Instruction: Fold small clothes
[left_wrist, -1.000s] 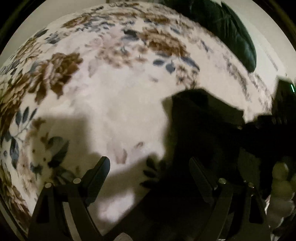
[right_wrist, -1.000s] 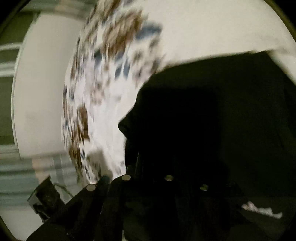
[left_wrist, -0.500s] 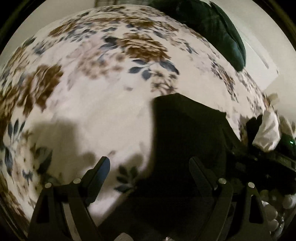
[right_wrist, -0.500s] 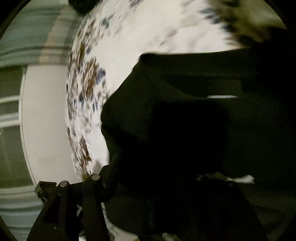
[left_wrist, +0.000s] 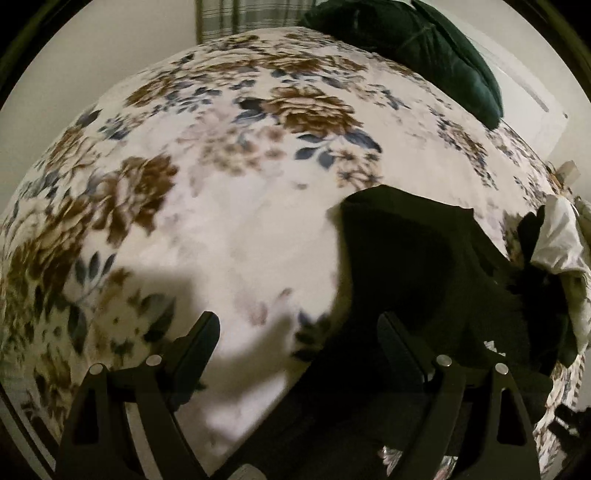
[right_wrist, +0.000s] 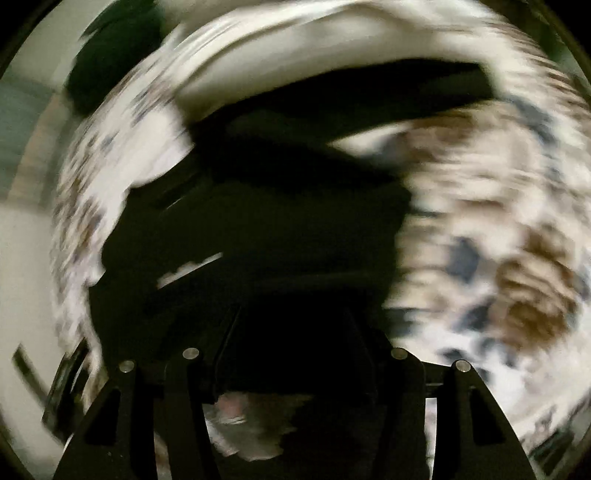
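Observation:
A black garment lies on the floral bedspread, to the right of centre in the left wrist view. My left gripper is open and empty, above the bedspread, with its right finger over the garment's edge. In the blurred right wrist view the same black garment fills the middle. My right gripper is over it with its fingers spread apart. The fingertips are dark against the dark cloth, so any contact is hidden.
A dark green pillow lies at the far end of the bed. A pile of white and dark clothes sits at the right edge of the bed. Pale walls surround the bed.
My right gripper opened and swung round over the black garment, with heavy blur now. My left gripper drew back a little, showing more of the bed and the clothes pile.

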